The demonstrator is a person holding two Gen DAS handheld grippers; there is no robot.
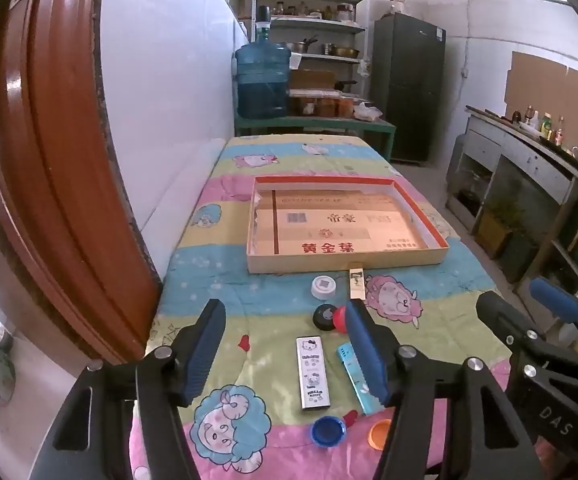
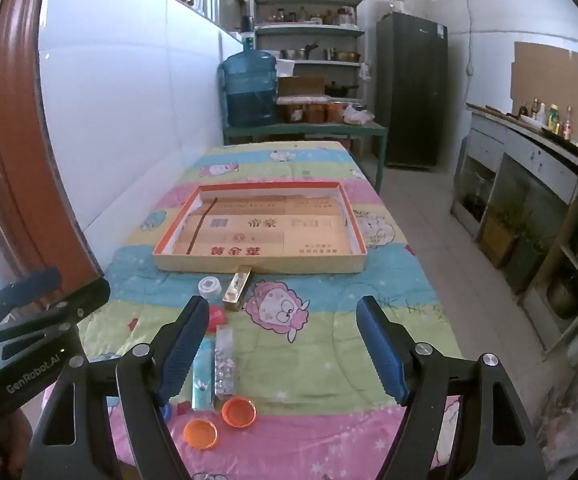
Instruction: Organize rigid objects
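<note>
A shallow cardboard box tray (image 1: 349,261) (image 2: 261,265) with a red rim lies on the cartoon-print cloth. In front of it lie small objects: a white cap (image 1: 323,287), a gold lighter (image 1: 356,283) (image 2: 237,285), a black cap (image 1: 324,317), a red cap (image 1: 340,319), a Hello Kitty lighter (image 1: 313,373), a teal lighter (image 1: 355,376) (image 2: 203,376), a blue cap (image 1: 328,431) and orange caps (image 2: 239,412) (image 2: 200,433). My left gripper (image 1: 285,354) is open above the Hello Kitty lighter. My right gripper (image 2: 287,354) is open, right of the lighters.
A wooden door frame (image 1: 49,160) stands at the left. A water jug (image 1: 263,80), shelves (image 1: 313,40) and a dark fridge (image 1: 409,88) stand behind the table. A counter (image 2: 529,152) with bottles runs along the right.
</note>
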